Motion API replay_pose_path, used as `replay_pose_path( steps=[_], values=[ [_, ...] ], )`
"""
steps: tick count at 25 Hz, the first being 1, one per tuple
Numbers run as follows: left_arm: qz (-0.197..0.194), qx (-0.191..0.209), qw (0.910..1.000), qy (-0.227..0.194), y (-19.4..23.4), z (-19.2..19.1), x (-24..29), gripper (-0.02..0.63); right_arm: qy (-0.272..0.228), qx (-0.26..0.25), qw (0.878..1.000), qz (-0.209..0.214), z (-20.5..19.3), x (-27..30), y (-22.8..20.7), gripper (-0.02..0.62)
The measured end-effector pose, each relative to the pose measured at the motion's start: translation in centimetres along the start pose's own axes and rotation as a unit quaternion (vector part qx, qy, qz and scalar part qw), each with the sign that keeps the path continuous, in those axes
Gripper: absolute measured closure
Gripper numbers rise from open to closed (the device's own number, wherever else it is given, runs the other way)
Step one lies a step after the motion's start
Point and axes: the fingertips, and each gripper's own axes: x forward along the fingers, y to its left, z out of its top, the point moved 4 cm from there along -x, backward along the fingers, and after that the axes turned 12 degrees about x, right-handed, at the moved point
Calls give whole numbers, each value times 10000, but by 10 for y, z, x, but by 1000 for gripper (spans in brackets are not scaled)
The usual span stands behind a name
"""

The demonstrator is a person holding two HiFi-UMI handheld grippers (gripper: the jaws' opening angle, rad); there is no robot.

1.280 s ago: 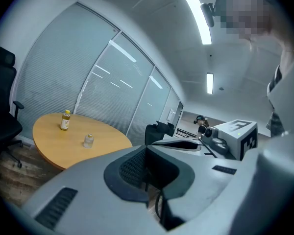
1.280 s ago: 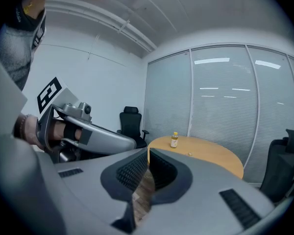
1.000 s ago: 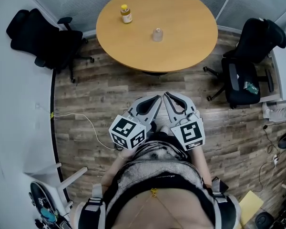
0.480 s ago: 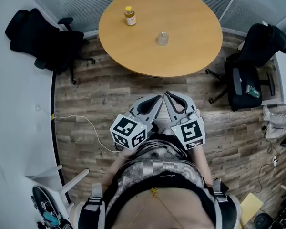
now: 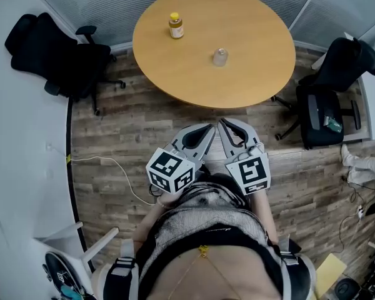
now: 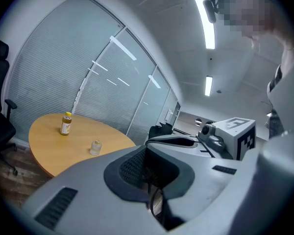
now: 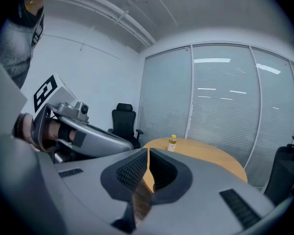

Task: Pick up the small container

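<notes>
The small clear container [image 5: 220, 57] stands near the middle of the round wooden table [image 5: 250, 74]; it also shows in the left gripper view as the container [image 6: 95, 147]. A yellow-capped bottle [image 5: 175, 25] stands farther back left on the table, seen too as the bottle [image 6: 65, 124] and the bottle [image 7: 172, 142]. Both grippers are held close to the person's body, well short of the table. My left gripper [image 5: 206, 131] and right gripper [image 5: 224, 126] point toward the table, jaws together, nothing between them. In the right gripper view the container is hidden.
Black office chairs stand left of the table [image 5: 56, 49] and right of it [image 5: 328, 99]. A white cable [image 5: 109, 164] lies on the wood floor. A white curved desk [image 5: 19, 167] runs along the left. Blinds-covered glass walls sit behind the table.
The table, bottle and container have shifted slightly right and down in the head view. Both grippers keep the same pose against the body.
</notes>
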Motion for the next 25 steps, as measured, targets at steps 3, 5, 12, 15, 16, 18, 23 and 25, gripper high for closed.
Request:
replay_pose_path(
  steps=[3, 5, 12, 15, 16, 18, 23, 25],
  values=[
    [-55, 6, 10000, -6, 8, 0, -6, 600, 46, 78, 10000, -38, 0, 9, 7, 569],
    [-99, 2, 9999, 37, 11, -3, -8, 600, 69, 107, 9999, -60, -2, 13, 12, 568],
    [-175, -113, 9997, 111, 21, -10, -14, 600, 135, 138, 9996, -204, -3, 20, 15, 569],
    [-177, -159, 9996, 117, 25, -12, -15, 600, 206, 110, 9995, -203, -4, 25, 15, 569],
    [-167, -180, 9996, 122, 27, -13, -16, 600, 225, 111, 9995, -202, -4, 27, 14, 569],
    [-133, -222, 9996, 122, 31, -14, -15, 600, 238, 103, 9995, -205, -2, 31, 11, 569],
    [-43, -233, 9997, 102, 42, -11, -10, 600, 208, 79, 9996, -182, 4, 39, 2, 568],
    [-29, -229, 9997, 87, 45, -7, -5, 600, 200, 109, 9996, -151, 6, 42, -2, 568]
  ],
)
